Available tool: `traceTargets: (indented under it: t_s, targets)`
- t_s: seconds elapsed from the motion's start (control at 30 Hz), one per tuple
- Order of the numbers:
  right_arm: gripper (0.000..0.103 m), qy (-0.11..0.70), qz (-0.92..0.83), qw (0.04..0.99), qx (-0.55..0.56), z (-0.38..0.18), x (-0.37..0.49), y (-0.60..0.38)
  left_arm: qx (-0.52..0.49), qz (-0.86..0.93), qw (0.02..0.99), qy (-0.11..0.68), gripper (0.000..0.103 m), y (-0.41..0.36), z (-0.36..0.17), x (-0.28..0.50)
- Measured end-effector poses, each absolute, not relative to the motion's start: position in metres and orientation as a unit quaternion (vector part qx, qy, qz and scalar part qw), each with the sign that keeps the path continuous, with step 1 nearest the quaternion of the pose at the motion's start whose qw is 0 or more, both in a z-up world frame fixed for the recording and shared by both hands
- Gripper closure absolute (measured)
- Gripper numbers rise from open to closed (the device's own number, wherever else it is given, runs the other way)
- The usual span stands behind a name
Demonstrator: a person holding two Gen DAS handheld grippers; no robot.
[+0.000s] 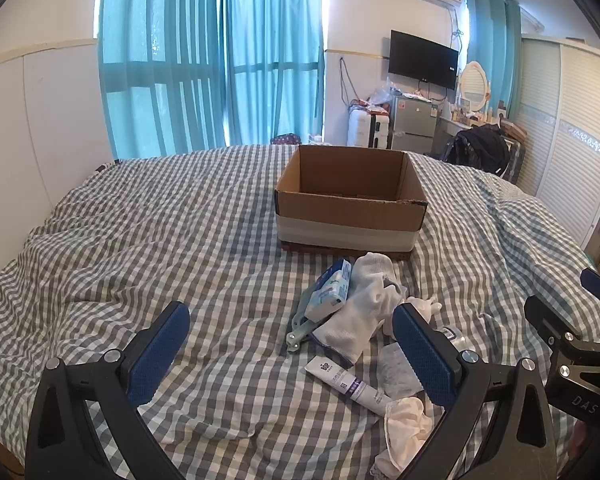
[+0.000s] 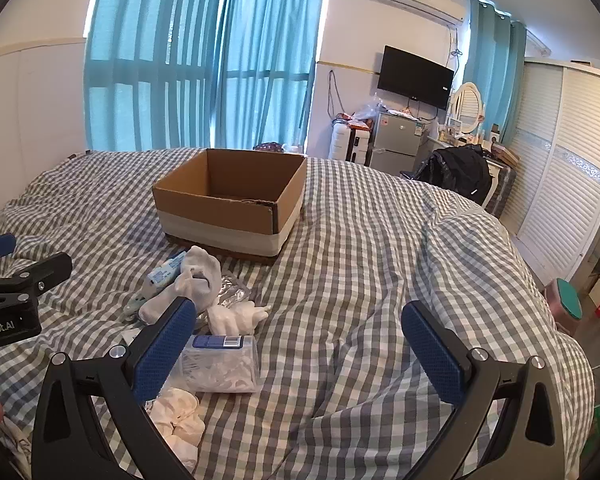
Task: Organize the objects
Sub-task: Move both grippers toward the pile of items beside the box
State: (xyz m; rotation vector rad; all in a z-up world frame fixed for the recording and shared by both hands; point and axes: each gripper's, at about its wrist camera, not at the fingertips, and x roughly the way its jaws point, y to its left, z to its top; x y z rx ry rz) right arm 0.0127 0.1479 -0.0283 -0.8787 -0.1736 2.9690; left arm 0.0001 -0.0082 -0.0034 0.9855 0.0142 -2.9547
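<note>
Left wrist view
Left claw (image 1: 290,354): it is seen released, with the two blue pads wide apart and nothing held between them; it hangs above the bed.
Bed (image 1: 148,240): it is covered by a grey and white checked cover with many folds.
Cardboard box (image 1: 350,204): it is placed on the bed beyond the pile, open at the top, with a white band around its lower part.
Pile of objects: it is found on the cover between the box and the claw, toward the right pad.
White sock (image 1: 366,304): it is laid in the middle of the pile.
Tissue pack (image 1: 331,289): blue and white, it is leaned on the left side of the sock, touching it.
Tube (image 1: 350,385): white with a purple label, it is laid flat near the right pad.
Crumpled cloth (image 1: 405,426): pale, it is seen just beside the cap end of the tube.
Right claw (image 1: 572,320): only a part is seen at the right edge.

Right wrist view
Right claw (image 2: 300,344): it is released, the pads are wide apart and nothing is held; bare cover is seen between them.
Clear packet (image 2: 220,364): with a blue label, it is laid just beside the left pad.
White figurine (image 2: 240,316): it is laid between the packet and the sock (image 2: 190,284).
Box (image 2: 230,204): it is seen beyond the pile, to the left of the middle.
Left claw (image 2: 4,276): a part is seen at the left edge; its state cannot be told from here.
</note>
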Motion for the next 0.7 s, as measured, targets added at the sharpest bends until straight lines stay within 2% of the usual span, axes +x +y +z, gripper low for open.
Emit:
traceTargets:
  t_s: [0.7]
  targets:
    - [0.000,-0.067,0.960,-0.002,-0.273,-0.016,0.023,0.138,0.301,-0.953,0.014,0.004,0.000,-0.011,0.004,0.011]
